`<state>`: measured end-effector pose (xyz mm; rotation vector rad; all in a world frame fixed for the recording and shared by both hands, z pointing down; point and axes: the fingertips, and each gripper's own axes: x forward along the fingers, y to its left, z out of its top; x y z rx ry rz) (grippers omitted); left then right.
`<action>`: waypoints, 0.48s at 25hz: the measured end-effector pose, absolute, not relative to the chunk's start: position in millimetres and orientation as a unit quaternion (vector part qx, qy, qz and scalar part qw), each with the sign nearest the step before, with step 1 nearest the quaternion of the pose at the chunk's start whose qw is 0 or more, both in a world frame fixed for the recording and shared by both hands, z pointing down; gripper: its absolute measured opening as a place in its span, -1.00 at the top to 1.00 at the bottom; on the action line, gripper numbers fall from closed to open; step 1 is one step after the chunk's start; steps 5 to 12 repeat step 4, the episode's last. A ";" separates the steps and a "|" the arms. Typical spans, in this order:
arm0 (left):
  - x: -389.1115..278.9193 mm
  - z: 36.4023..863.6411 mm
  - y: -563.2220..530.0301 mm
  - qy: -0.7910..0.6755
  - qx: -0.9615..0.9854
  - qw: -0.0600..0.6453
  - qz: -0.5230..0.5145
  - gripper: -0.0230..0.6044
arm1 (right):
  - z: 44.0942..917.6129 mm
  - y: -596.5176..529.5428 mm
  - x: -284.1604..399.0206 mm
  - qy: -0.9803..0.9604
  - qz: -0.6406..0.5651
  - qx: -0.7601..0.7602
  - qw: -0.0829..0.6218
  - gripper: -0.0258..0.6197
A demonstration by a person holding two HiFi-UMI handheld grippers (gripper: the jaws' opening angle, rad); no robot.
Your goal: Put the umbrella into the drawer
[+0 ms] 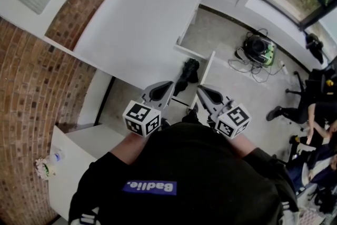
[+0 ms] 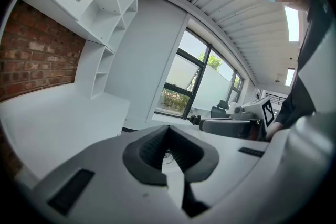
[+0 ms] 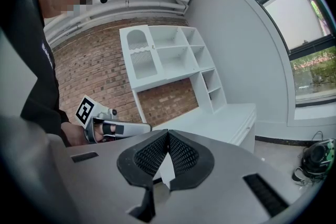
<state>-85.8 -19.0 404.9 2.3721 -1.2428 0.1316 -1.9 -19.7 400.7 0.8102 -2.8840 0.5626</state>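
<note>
In the head view, the left claw and the right claw are held side by side in front of the person. Both are pointed towards an open drawer under the white worktop. The umbrella, black and folded, is seen just ahead of the two claw tips and between them. It lies in or across the drawer; which of the two cannot be told.

In the left gripper view, the left claw's jaws are pressed together with nothing between them. The worktop lies to its left and the right claw to its right. The umbrella is not shown here.

In the right gripper view, the right claw's jaws likewise meet at the tips and are empty. The left claw is seen to its left, the worktop ahead.

The umbrella is judged light, with slack, slippery fabric over a stiff core. It would best be taken across the middle of the bundle or at the firm handle end, where a squeeze should not slide off.
</note>
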 end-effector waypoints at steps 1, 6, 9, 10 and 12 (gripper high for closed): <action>-85.2 404.9 -18.9 -0.451 0.862 0.229 0.048 0.92 | 400.5 -19.9 -1.4 -0.945 0.184 0.266 0.047 0.83; -83.0 404.3 -19.1 -0.449 0.862 0.229 0.047 0.92 | 399.5 -20.4 0.3 -0.945 0.184 0.268 0.046 0.83; -83.0 404.3 -19.1 -0.449 0.862 0.229 0.047 0.92 | 399.5 -20.4 0.3 -0.945 0.184 0.268 0.046 0.83; -83.0 404.3 -19.1 -0.449 0.862 0.229 0.047 0.92 | 399.5 -20.4 0.3 -0.945 0.184 0.268 0.046 0.83; -83.0 404.3 -19.1 -0.449 0.862 0.229 0.047 0.92 | 399.5 -20.4 0.3 -0.945 0.184 0.268 0.046 0.83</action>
